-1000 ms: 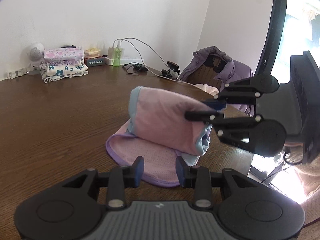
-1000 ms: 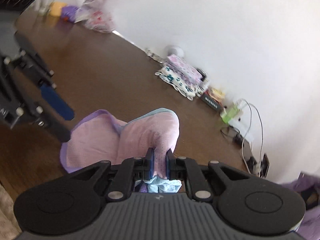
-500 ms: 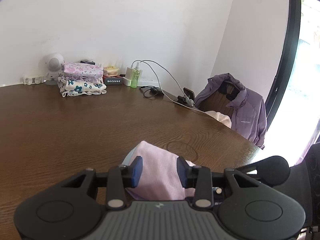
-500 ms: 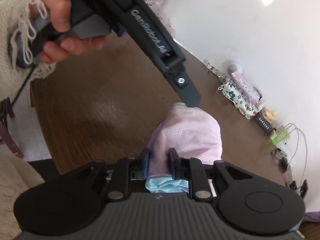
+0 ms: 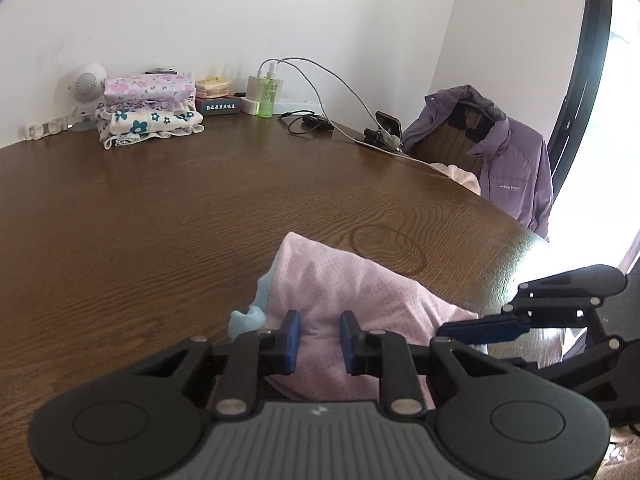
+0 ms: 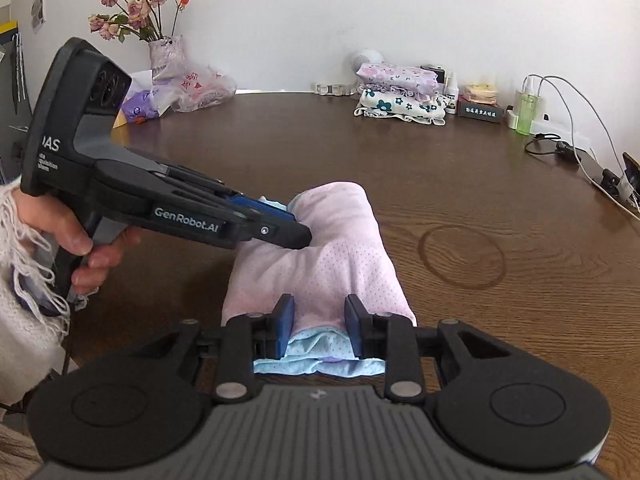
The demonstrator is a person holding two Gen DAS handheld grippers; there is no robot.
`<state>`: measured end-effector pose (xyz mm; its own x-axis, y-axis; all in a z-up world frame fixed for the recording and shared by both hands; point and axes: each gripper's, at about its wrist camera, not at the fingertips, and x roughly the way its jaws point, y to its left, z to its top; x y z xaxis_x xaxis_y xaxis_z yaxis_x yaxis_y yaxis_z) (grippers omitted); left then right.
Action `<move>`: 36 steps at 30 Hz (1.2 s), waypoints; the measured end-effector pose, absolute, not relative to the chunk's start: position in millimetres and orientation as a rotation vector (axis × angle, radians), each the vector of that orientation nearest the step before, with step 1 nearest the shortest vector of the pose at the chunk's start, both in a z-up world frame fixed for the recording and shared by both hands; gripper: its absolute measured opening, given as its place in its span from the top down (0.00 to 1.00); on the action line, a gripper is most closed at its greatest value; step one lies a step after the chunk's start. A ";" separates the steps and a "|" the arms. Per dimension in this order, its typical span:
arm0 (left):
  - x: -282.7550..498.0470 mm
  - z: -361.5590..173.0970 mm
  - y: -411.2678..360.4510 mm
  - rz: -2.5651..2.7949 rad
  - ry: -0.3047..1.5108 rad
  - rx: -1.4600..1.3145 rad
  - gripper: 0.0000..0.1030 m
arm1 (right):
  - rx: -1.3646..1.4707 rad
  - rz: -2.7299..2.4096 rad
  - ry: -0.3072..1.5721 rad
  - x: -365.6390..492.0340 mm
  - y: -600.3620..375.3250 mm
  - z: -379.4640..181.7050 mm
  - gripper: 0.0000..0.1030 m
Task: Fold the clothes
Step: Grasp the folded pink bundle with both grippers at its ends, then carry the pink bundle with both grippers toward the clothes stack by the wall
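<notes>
While the pink garment [image 6: 320,256] lies folded into a thick bundle on the brown wooden counter [image 6: 440,168], both sets of tongs sit right at it. Seen from the right wrist, the right tongs [image 6: 319,330] straddle the near end of the bundle, where a light blue layer [image 6: 320,356] shows under the pink; their jaws have just been opening, and the blue pads stand narrowly apart beside the cloth with a little slack, not pinching it. From the left, the left tongs [image 6: 298,232] reach in, held in a hand [image 6: 86,248] with a fringed cream sleeve [image 6: 24,300], tips pressing into the top of the bundle. Seen from the left wrist, the left tongs [image 5: 319,338] have pink cloth between their pads; their jaws have just been closing, yet whether they truly grip the fabric I cannot tell. Far back on the counter, by the wall, rests a stack of folded floral clothes [image 5: 148,114], next to a green bottle [image 5: 268,96] and chargers with cables. A purple jacket [image 5: 508,164] hangs over a chair at the counter's far edge, and a vase of dried roses [image 6: 160,40] stands by plastic bags.
</notes>
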<state>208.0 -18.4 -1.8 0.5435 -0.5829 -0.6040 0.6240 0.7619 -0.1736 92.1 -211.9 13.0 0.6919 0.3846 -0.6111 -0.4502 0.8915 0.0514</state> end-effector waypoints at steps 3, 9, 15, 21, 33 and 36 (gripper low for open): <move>196.3 -1.5 -18.0 -0.722 0.687 0.115 0.80 | -0.123 0.496 0.659 94.4 -223.7 14.5 0.72; 158.2 2.4 -30.7 -0.684 0.680 0.224 0.81 | -0.132 0.485 0.691 120.7 -248.2 20.9 0.55; 120.0 5.6 -38.1 -0.650 0.672 0.220 0.81 | -0.076 0.513 0.723 138.6 -259.7 17.9 0.56; 112.0 32.1 -15.6 -0.606 0.610 0.063 0.44 | 0.131 0.527 0.729 135.9 -288.4 22.7 0.55; 184.0 19.5 35.2 -0.525 0.854 -0.382 0.32 | 0.488 0.541 0.861 140.0 -325.9 4.4 0.36; 199.3 12.2 32.8 -0.505 0.928 -0.392 0.36 | 0.496 0.558 0.882 148.7 -321.7 3.7 0.37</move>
<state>199.3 32.8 12.2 0.4982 -0.5684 -0.6548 0.2414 0.8162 -0.5249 148.7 -321.7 3.7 0.5133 0.6375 -0.5746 -0.2464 0.7507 0.6129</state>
